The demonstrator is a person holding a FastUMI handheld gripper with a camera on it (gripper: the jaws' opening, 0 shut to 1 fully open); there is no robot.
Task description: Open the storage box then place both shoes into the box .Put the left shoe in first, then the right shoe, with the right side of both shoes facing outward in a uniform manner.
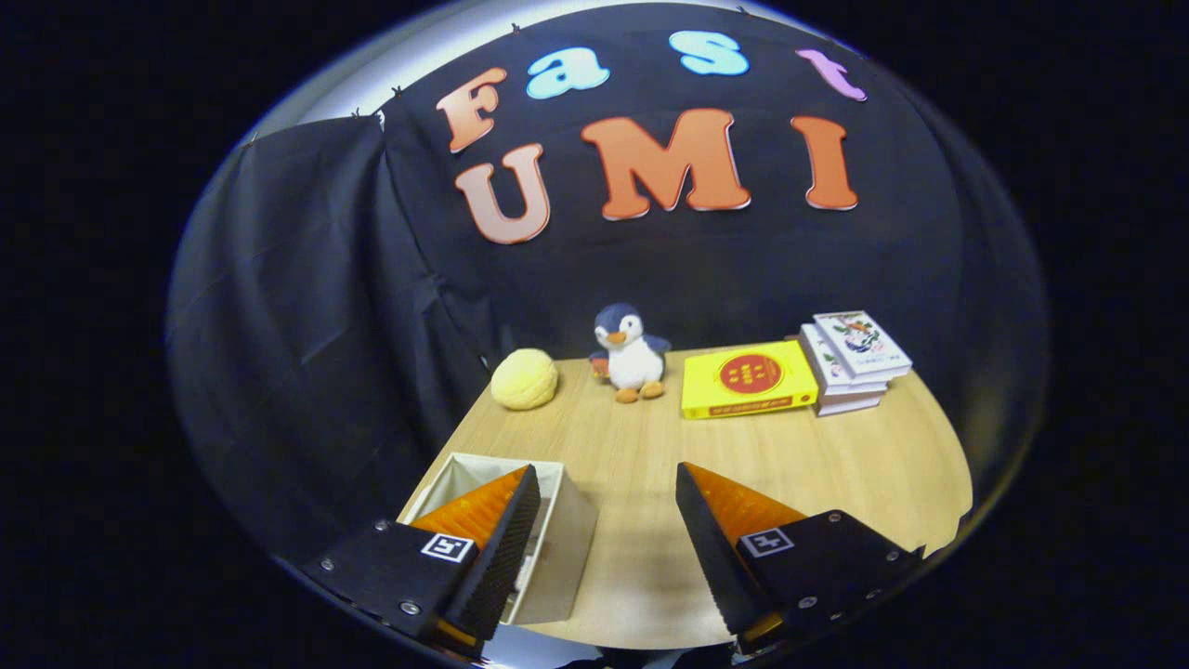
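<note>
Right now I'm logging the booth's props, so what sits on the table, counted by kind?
Gripper: fingers spread apart, holding nothing, above the table.
Storage box: 1
Plush penguin: 1
Round yellow plush: 1
Yellow box with a red disc: 1
Books in the stack: about 3, hard to tell
Total: about 7

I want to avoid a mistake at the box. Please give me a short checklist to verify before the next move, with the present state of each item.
1. Gripper fingers apart and holding nothing: ok.
2. Storage box near the fingers, partly behind one finger: ok.
3. Box open at the top: ok, white inside walls show.
4. Shoes located: cannot tell, what lies in the box is hidden.
5. Table bare between the fingers: ok.
6. Penguin toy, yellow box, books and yellow ball well beyond the fingers: ok.
</note>
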